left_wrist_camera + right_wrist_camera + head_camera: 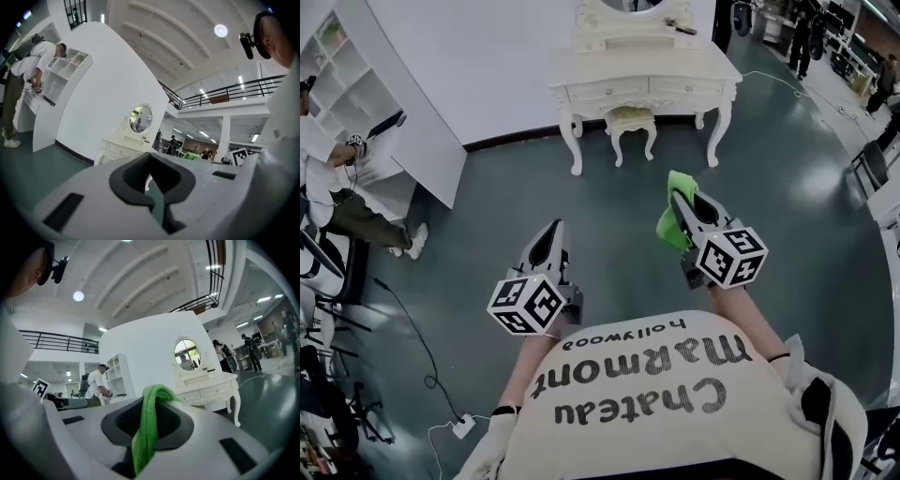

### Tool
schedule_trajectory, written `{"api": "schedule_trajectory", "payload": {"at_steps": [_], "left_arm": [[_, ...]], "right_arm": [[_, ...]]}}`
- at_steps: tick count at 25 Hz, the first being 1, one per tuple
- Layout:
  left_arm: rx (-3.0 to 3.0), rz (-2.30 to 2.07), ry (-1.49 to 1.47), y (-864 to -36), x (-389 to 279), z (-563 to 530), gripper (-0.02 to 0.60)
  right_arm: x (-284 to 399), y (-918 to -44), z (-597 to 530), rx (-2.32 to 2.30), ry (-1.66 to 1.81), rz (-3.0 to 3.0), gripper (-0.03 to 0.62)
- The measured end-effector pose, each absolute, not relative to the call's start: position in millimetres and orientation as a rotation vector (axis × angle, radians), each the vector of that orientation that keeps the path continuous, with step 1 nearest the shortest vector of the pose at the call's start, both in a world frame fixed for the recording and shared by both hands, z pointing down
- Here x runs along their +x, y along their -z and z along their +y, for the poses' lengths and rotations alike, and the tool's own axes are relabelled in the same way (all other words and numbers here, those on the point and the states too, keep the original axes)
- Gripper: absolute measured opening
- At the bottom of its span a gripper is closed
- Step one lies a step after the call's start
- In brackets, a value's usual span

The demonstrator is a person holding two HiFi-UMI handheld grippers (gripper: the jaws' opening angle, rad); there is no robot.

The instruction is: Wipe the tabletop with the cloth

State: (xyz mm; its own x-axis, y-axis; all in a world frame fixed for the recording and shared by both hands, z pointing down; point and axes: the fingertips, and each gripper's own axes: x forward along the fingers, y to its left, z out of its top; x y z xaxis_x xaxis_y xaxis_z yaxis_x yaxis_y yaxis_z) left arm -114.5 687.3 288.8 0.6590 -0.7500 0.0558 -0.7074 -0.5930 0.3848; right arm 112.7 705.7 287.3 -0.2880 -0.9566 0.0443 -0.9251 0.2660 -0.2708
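Observation:
A green cloth [672,223] hangs from my right gripper [684,194], which is shut on it; in the right gripper view the cloth [146,427] drapes over and down between the dark pads. My left gripper [550,232] is shut with nothing in it, its pads [140,180] meeting in a thin line. Both grippers are held in the air over the grey-green floor, close to the person's chest. A white dressing table [645,73] with an oval mirror [140,118] stands ahead, well beyond both grippers. Its top carries a small dark item at the back right.
A small white stool [632,120] is tucked under the dressing table. At the left a white shelf unit [358,92] has a person [337,192] bent at it. A cable and power strip [464,427] lie on the floor at lower left. A dark chair [872,165] stands at the right.

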Motion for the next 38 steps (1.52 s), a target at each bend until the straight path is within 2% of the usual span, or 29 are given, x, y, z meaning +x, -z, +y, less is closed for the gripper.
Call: {"api": "schedule_trajectory", "payload": {"at_steps": [16,29,38], "left_arm": [[2.375,-1.232,0.126,-335,-142,617,0.008],[2.384,-1.297,0.205,-306,-106,487,0.008],[2.342,-1.36,0.174,-319,-93,426,0.008]], "right_arm": [[96,-334,610,-1.768,0.59,2.437,0.063],[126,-300,466,-1.675,0.468,2.535,0.063],[139,-317,399,-1.628,0.504,2.571,0.063]]}}
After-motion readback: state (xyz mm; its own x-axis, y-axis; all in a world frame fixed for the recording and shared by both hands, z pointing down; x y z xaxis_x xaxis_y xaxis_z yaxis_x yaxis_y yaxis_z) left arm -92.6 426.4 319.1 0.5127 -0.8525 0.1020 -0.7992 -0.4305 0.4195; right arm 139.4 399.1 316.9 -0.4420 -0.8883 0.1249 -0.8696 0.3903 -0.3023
